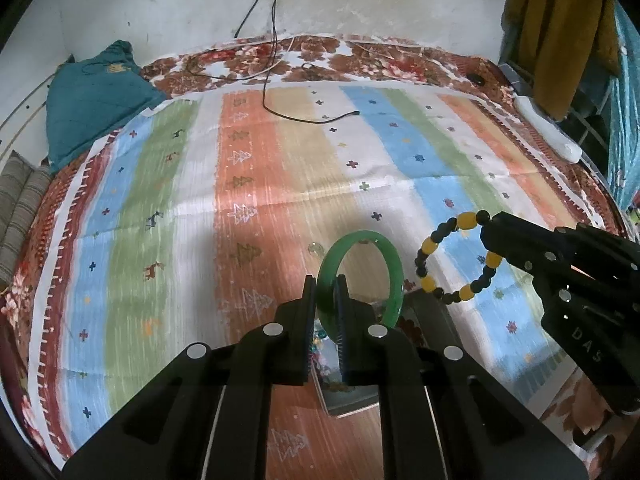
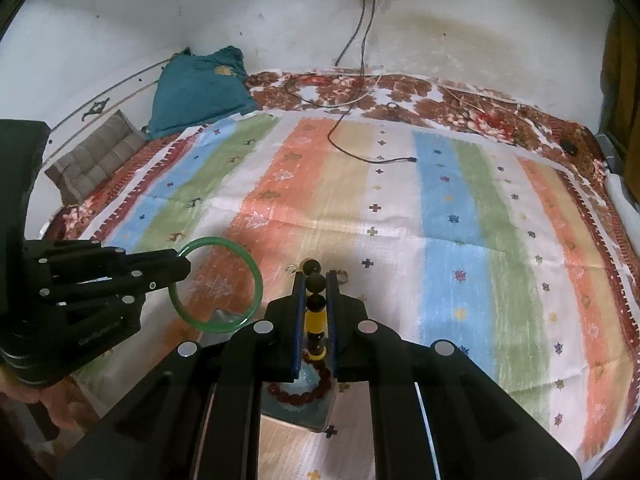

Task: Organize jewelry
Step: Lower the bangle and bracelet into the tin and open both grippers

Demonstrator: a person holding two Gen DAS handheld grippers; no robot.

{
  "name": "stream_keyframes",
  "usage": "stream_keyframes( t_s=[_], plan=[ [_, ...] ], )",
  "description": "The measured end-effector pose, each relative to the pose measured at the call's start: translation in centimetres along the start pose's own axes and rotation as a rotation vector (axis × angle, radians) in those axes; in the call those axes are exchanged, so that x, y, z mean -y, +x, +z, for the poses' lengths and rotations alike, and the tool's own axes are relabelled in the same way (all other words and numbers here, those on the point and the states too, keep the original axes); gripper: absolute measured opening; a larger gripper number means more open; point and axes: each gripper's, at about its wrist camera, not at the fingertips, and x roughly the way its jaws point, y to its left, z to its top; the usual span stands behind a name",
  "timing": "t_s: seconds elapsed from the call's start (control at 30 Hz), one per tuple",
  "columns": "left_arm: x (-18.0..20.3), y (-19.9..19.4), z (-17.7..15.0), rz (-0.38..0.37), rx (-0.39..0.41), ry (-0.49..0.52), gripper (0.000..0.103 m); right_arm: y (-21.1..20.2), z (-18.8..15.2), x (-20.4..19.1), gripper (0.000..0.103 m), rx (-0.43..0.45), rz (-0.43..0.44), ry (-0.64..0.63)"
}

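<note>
My left gripper [image 1: 325, 294] is shut on a green bangle [image 1: 394, 264], which stands upright above the striped bedspread. In the right wrist view the same bangle [image 2: 254, 276] hangs from the left gripper [image 2: 182, 266] at the left. My right gripper [image 2: 315, 280] is shut on a bracelet of black and yellow beads [image 2: 315, 318], seen edge-on between its pads. The left wrist view shows that beaded bracelet [image 1: 430, 246] as a loop hanging from the right gripper [image 1: 490, 226]. Below the right gripper lies a dark red bead bracelet [image 2: 304, 390] on a pale dish [image 2: 294, 406].
A striped bedspread [image 1: 256, 184] covers the bed against a white wall. A black cable [image 1: 304, 118] trails across its far part. A teal cushion [image 1: 92, 108] and a grey striped cushion [image 2: 96, 158] lie at the far left. A tray of small jewelry [image 1: 348, 396] sits under the left gripper.
</note>
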Motion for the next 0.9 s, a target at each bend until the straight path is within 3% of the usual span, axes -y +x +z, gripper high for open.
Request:
stream_keyframes(
  t_s=[0.9],
  plan=[
    [0.6,-1.3,-2.4,0.015,0.013,0.008,0.01,-1.4,-2.6,-1.4,0.011,-0.023,0.034,-0.019]
  ],
)
